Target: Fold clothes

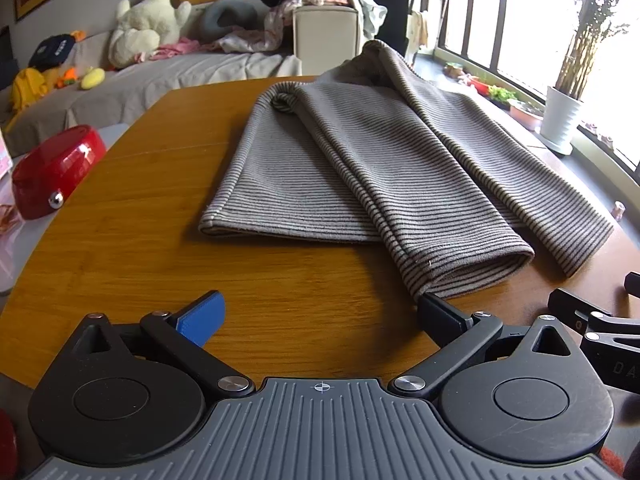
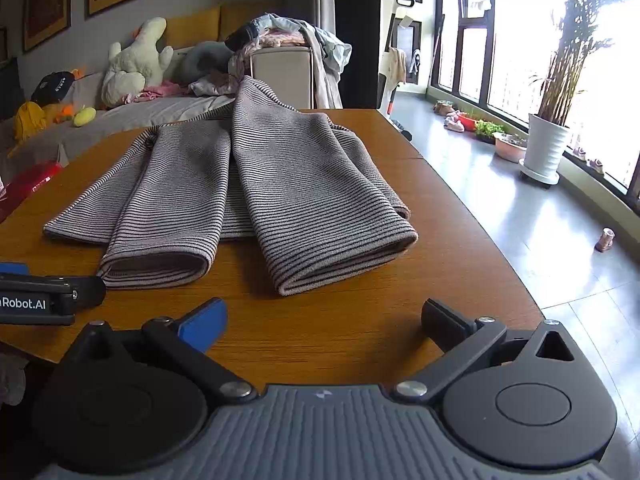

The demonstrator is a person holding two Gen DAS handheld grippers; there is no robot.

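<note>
A grey striped garment (image 1: 360,168) lies on the wooden table (image 1: 140,220), its two sleeves folded in lengthwise over the body; in the right wrist view the striped garment (image 2: 248,184) shows both cuffs facing me. My left gripper (image 1: 320,316) stands open just short of the nearer cuff, its right finger close to the cuff edge, nothing held. My right gripper (image 2: 324,320) is open above bare wood in front of the right sleeve's cuff. The left gripper's body (image 2: 40,300) shows at the left edge of the right wrist view.
A red glossy case (image 1: 56,172) sits left of the table. A sofa (image 1: 160,76) with plush toys and piled clothes stands behind. The table's right edge (image 2: 480,216) drops to a grey floor with a white plant pot (image 2: 544,152) by the window.
</note>
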